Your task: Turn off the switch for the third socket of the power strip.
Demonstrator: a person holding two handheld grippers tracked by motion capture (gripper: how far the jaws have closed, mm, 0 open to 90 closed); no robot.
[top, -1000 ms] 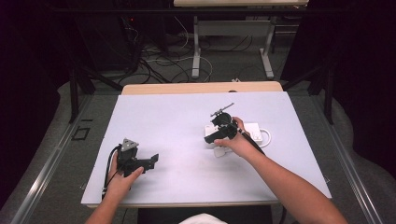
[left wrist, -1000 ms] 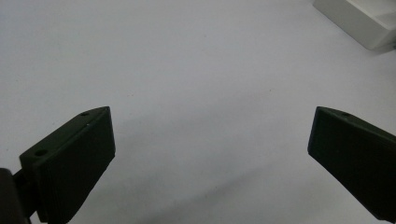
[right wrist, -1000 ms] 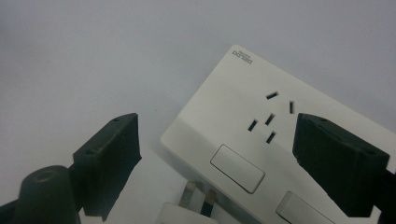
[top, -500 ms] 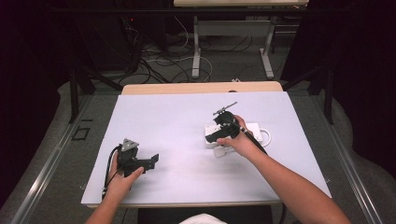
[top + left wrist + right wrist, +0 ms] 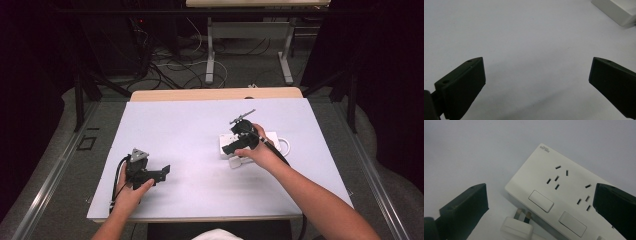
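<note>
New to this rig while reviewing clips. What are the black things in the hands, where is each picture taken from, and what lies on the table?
A person holds a hand-held two-jaw tool in each hand: the left gripper and the right gripper. The high view looks down on the white table. Each gripper view looks along that tool's own black jaws. On the table lie a white power strip and a white plug beside it, prongs pointing at the strip. The right jaws have just been opening and hold nothing; the left jaws stand open over bare table.
</note>
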